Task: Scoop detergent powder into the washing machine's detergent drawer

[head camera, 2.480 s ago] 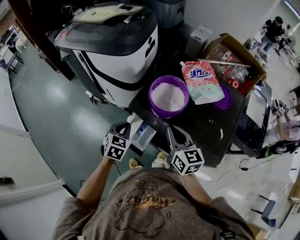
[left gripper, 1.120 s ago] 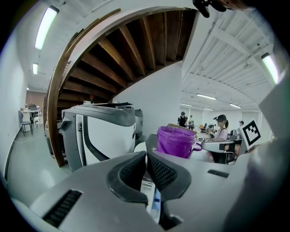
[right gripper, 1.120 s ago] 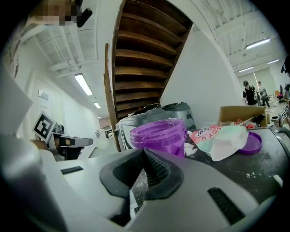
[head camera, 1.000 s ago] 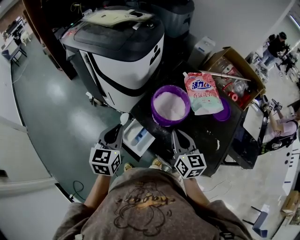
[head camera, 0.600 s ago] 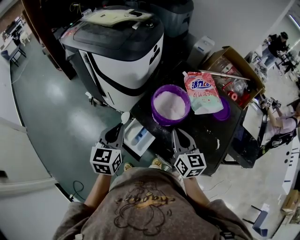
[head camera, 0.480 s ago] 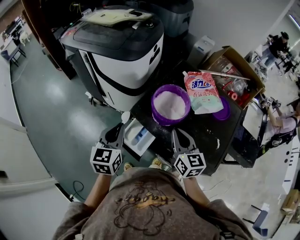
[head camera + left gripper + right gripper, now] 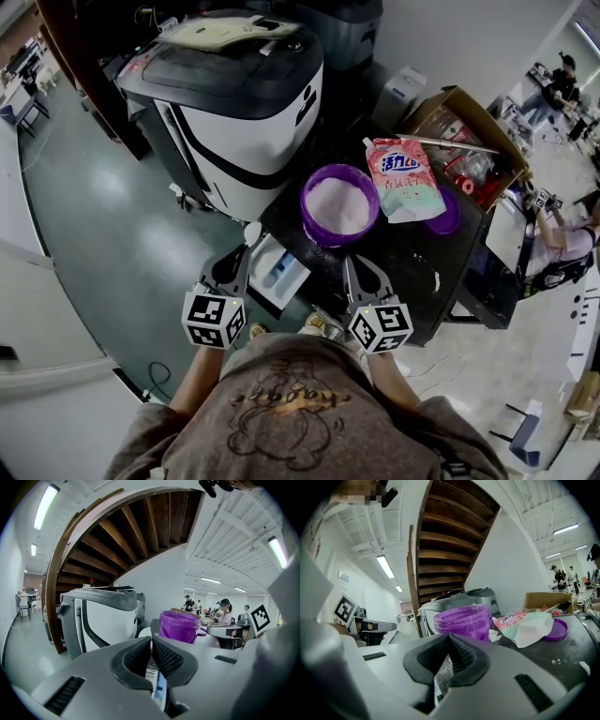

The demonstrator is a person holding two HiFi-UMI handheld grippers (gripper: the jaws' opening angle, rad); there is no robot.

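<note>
Dark table (image 7: 412, 267) edge nearest you carries the drawer (image 7: 277, 272), between your two grippers. The left gripper (image 7: 237, 262) is clamped on the thin handle of a white scoop (image 7: 251, 231), forearm low and jaws pointing forward, while the right gripper (image 7: 351, 270) is closed on nothing, level beside it. Farther on stand the open purple tub (image 7: 339, 202) of powder and then the washing machine (image 7: 234, 103). In my judgement the scoop is light, stiff, slippery plastic, so hold well back on the handle with the bowl level, as powder spills readily.
</note>
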